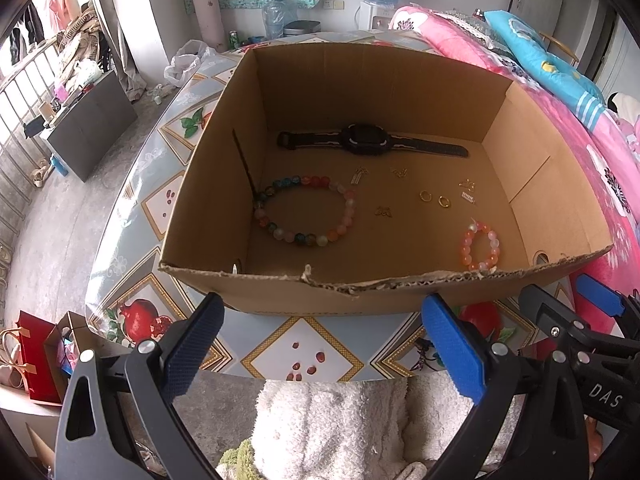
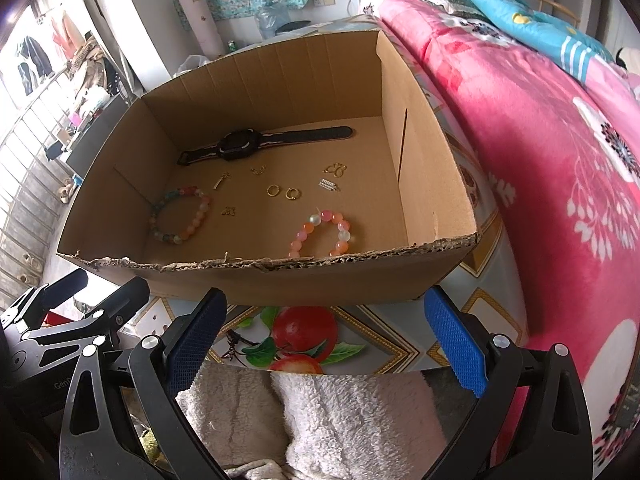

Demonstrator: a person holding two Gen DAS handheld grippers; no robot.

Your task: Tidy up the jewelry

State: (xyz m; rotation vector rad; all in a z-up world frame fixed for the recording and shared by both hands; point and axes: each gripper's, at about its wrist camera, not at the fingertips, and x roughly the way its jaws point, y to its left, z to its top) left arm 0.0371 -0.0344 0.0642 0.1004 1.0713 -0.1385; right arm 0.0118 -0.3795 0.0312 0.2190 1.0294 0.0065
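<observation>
Both grippers' fingers (image 1: 452, 344) (image 2: 456, 344) spread wide, empty, before cardboard box (image 1: 280, 292) of bracelets and watch (image 1: 360, 140).

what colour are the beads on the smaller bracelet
Pink, orange and white on the smaller bracelet, clearest in the right wrist view.

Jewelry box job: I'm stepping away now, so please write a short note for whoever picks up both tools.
Left tool: open, empty, short of the cardboard box.
Right tool: open, empty, likewise outside.
On the box floor: black watch at the back, multicolour bead bracelet left, pink bead bracelet front right, two gold rings and small charms between.
Done: nothing visibly sorted.
Left: group the pieces.
</observation>
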